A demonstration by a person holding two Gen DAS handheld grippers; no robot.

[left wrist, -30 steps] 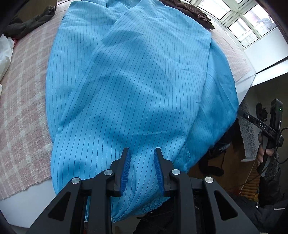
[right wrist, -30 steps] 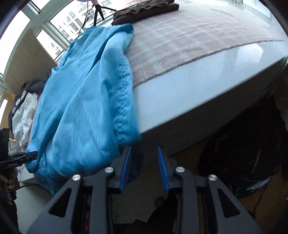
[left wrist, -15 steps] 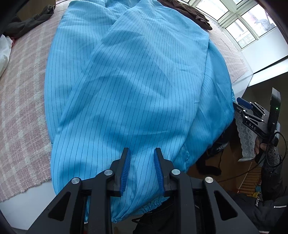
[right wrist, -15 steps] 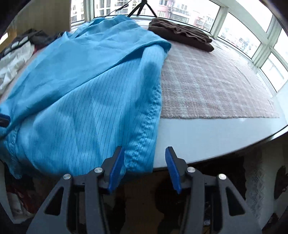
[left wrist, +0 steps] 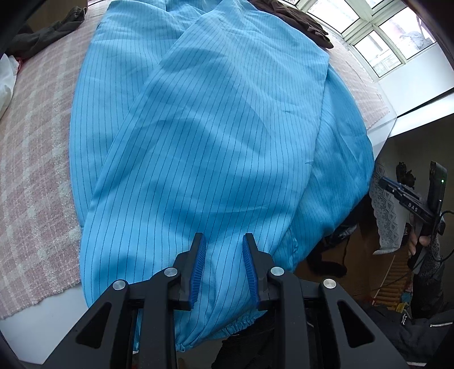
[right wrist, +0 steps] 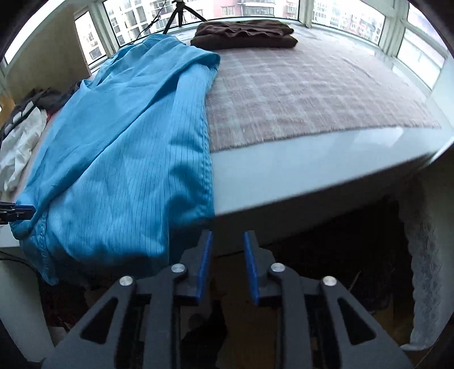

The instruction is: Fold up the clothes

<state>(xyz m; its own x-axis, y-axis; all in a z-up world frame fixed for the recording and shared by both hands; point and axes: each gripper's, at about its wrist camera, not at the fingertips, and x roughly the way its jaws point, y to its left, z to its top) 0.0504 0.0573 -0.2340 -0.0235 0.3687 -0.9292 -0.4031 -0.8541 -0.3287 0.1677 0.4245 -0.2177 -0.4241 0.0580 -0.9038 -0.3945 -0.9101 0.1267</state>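
Observation:
A light blue pinstriped garment (left wrist: 215, 136) lies spread on a pink plaid blanket (left wrist: 31, 159), and its lower end hangs over the white table edge (right wrist: 298, 181). My left gripper (left wrist: 223, 237) hovers over a gathered cuff (left wrist: 241, 323); striped cloth shows flat in the gap and the pads (left wrist: 198, 266) do not press it. My right gripper (right wrist: 227, 234) is just off the table's front edge, right of the garment's hanging corner (right wrist: 119, 227). Its jaws are closing with nothing between them. Each gripper shows in the other's view: right gripper (left wrist: 397, 184), left gripper (right wrist: 17, 211).
A folded brown garment (right wrist: 244, 35) sits at the far side of the blanket (right wrist: 298, 93) by the windows. Loose white and dark clothes (right wrist: 22, 133) are piled at the left. A tripod (right wrist: 181, 11) stands behind. White lace cloth (right wrist: 425, 255) hangs below the table's right end.
The right gripper came up from below the table edge and swung to face along the tabletop; its jaws widened, then narrowed. The left gripper and the garment stayed as they were.

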